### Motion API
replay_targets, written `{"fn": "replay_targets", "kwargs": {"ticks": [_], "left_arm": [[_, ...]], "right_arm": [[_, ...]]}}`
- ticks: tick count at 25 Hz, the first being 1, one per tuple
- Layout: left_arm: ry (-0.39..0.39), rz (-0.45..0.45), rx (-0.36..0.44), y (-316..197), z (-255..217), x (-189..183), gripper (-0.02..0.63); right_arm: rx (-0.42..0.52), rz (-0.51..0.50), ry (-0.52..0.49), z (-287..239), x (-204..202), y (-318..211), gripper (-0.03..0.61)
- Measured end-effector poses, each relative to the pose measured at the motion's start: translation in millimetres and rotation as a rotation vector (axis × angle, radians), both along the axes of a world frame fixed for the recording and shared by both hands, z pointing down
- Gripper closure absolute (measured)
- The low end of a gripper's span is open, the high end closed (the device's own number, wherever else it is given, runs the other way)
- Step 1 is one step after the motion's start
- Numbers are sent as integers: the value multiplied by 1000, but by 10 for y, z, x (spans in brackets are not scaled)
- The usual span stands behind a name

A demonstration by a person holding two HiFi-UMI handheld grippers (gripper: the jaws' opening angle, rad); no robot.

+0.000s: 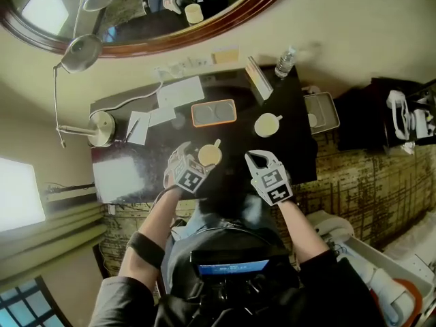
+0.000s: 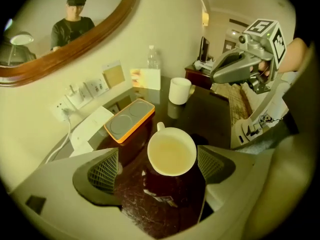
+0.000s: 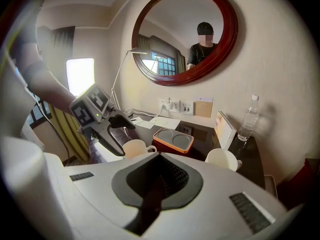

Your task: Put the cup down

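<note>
The left tongs (image 2: 159, 168) stand wide apart over the table (image 2: 212, 116). The cup (image 2: 171, 151) sits upright on the table between their two pads, gripped by neither, with its handle pointing away from them. Just beyond it lies an orange box (image 2: 129, 125). The right tongs (image 3: 156, 180) are clenched on nothing, off to the right of the left ones. A second cup (image 3: 221, 159) stands ahead of them, a little to their right.
</note>
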State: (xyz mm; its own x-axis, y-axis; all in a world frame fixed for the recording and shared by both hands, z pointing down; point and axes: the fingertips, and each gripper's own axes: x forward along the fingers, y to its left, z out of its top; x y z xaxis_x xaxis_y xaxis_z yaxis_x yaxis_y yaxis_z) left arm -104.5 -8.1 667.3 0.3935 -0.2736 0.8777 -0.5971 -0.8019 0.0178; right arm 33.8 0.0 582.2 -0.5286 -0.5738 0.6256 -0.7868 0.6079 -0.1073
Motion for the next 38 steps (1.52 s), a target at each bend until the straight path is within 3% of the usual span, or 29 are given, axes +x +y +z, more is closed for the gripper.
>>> {"fn": "replay_targets", "kwargs": {"ticks": [5, 7, 9, 12, 17, 18, 22, 27, 32, 38], "left_arm": [[114, -82, 87, -89, -590, -156, 121], [161, -105, 145, -129, -829, -220, 157], [194, -128, 215, -160, -1036, -315, 229], [217, -177, 314, -195, -1276, -492, 404], [301, -318, 403, -180, -1569, -832, 598], [329, -361, 413, -173, -1613, -913, 612], [412, -482, 445, -110, -1715, -1196, 612], [419, -551, 481, -1, -1707, -1416, 612], [427, -561, 510, 93, -1613, -1469, 612], [429, -556, 473, 145, -1604, -1351, 612]], "right_arm": [[1, 23, 0, -10, 53, -106, 561], [13, 37, 2, -41, 86, -153, 561], [19, 50, 3, -58, 110, -183, 561], [21, 71, 6, -68, 160, -219, 561], [34, 94, 16, -145, 225, -255, 561], [42, 97, 20, -168, 238, -258, 561], [51, 115, 23, -217, 285, -224, 561], [59, 143, 19, -253, 337, -203, 561], [73, 151, 17, -296, 338, -192, 561], [39, 146, 12, -213, 316, -121, 561]]}}
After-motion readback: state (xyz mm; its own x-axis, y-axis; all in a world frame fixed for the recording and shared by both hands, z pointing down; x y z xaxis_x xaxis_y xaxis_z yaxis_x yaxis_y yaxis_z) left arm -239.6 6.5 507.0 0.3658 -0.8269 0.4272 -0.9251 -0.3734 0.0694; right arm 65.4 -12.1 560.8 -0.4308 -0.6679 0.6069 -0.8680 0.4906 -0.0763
